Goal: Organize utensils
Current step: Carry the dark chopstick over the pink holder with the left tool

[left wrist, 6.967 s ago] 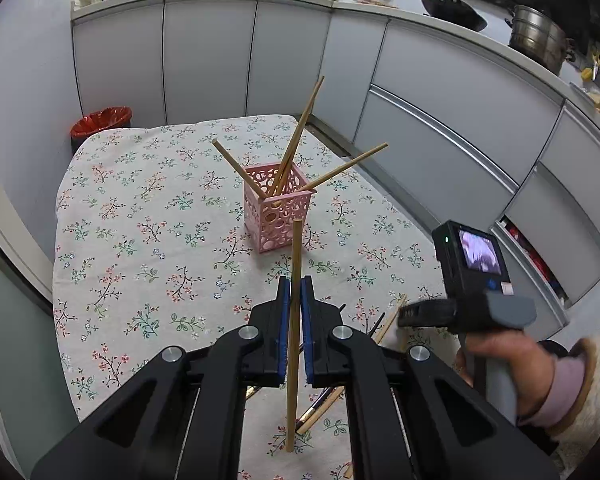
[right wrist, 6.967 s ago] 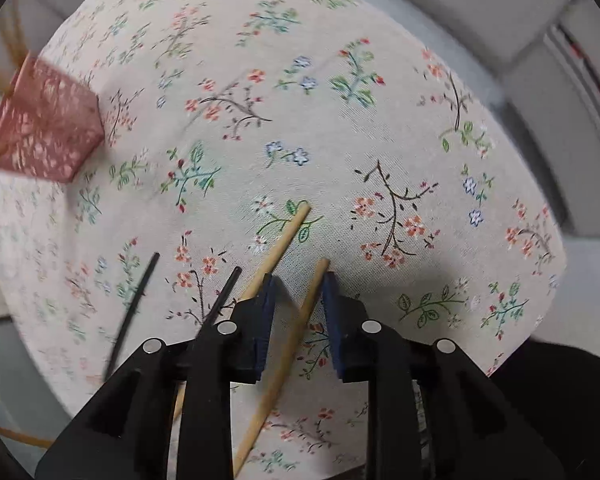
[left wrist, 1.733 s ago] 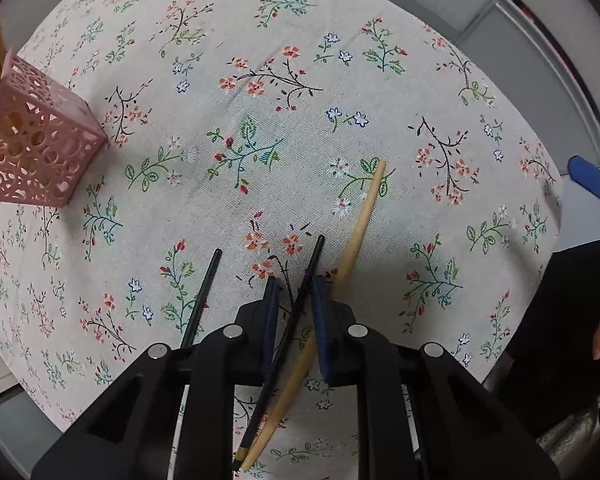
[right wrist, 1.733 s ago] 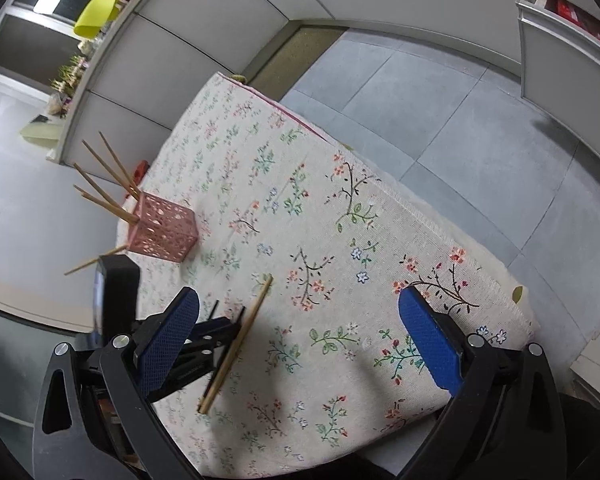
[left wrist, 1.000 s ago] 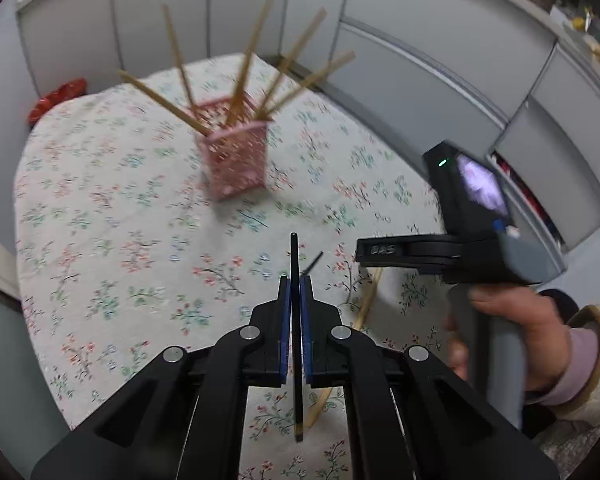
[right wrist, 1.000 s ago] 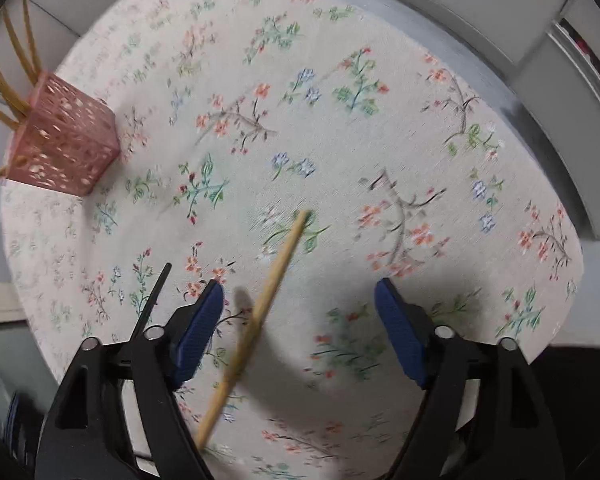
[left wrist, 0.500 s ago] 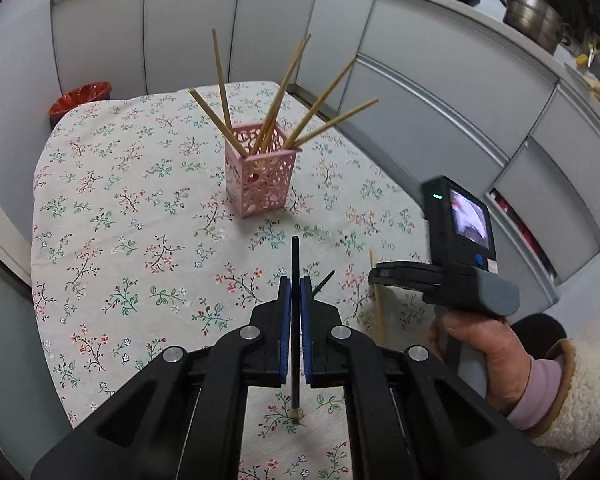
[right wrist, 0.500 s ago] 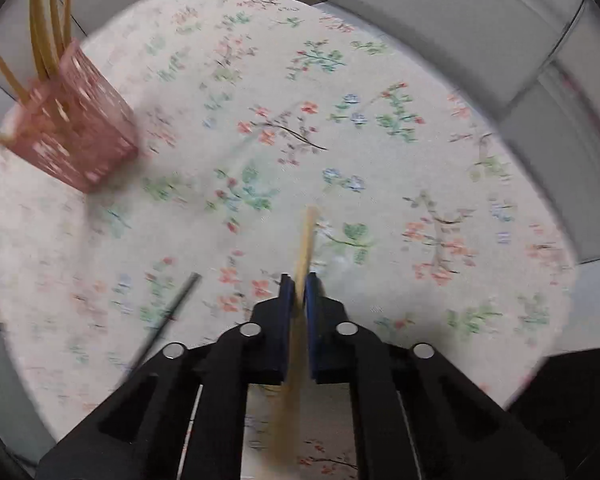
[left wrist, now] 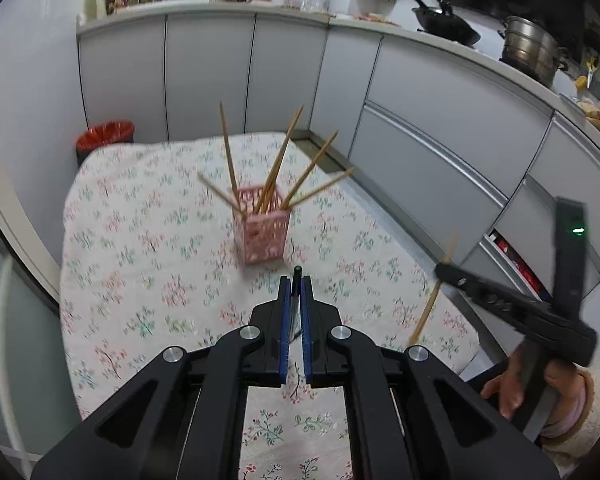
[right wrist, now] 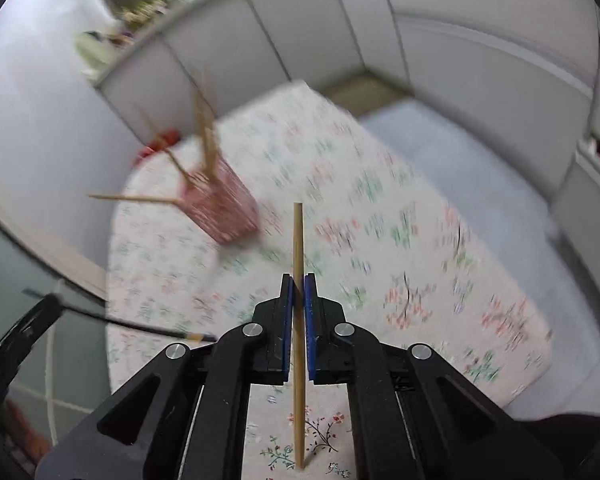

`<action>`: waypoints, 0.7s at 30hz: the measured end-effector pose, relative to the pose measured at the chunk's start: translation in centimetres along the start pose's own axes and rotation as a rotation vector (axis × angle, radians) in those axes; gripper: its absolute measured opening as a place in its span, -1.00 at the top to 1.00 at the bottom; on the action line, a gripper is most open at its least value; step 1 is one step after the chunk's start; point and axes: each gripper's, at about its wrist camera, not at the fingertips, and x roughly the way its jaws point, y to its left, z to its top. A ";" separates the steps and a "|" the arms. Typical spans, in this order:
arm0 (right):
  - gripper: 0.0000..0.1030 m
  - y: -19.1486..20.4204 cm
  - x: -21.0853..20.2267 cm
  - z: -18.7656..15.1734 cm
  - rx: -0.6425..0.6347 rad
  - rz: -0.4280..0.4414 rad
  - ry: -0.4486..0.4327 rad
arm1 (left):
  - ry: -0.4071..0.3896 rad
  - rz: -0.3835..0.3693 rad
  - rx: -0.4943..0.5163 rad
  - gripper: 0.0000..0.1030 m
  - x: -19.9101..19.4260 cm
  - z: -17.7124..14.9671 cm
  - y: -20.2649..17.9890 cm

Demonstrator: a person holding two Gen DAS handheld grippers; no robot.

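A pink perforated holder [left wrist: 262, 232] stands mid-table with several wooden chopsticks [left wrist: 276, 168] fanning out of it; it appears blurred in the right wrist view [right wrist: 220, 208]. My left gripper [left wrist: 295, 284] is shut on a black chopstick [left wrist: 297, 274], held above the table in front of the holder. My right gripper [right wrist: 299, 284] is shut on a wooden chopstick [right wrist: 298, 248] held upright above the table. That gripper and its chopstick [left wrist: 430, 308] show at the right of the left wrist view. The black chopstick [right wrist: 140, 326] shows at the left of the right wrist view.
The floral tablecloth [left wrist: 140, 240] covers the table. A red bin [left wrist: 105, 138] stands behind its far left corner. Grey cabinets [left wrist: 420, 120] curve round the back and right, with a pan [left wrist: 446, 26] and a pot [left wrist: 530, 54] on the counter.
My right gripper has lifted the wooden chopstick off the cloth and swung it upright. My left gripper has moved up and toward the holder with the black chopstick.
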 end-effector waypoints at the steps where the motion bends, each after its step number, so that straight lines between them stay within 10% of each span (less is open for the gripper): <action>1: 0.91 0.4 -1.2 0.7 -0.018 0.008 -0.045 | -0.011 0.004 0.000 0.91 -0.4 0.5 -0.1; 11: 0.91 4.5 -9.7 10.3 -0.048 0.188 -0.312 | -0.135 0.032 -0.009 0.91 -2.4 7.6 -0.4; 21: 0.91 6.9 -9.1 18.2 -0.079 0.239 -0.439 | -0.213 0.108 -0.043 0.90 2.6 14.7 1.7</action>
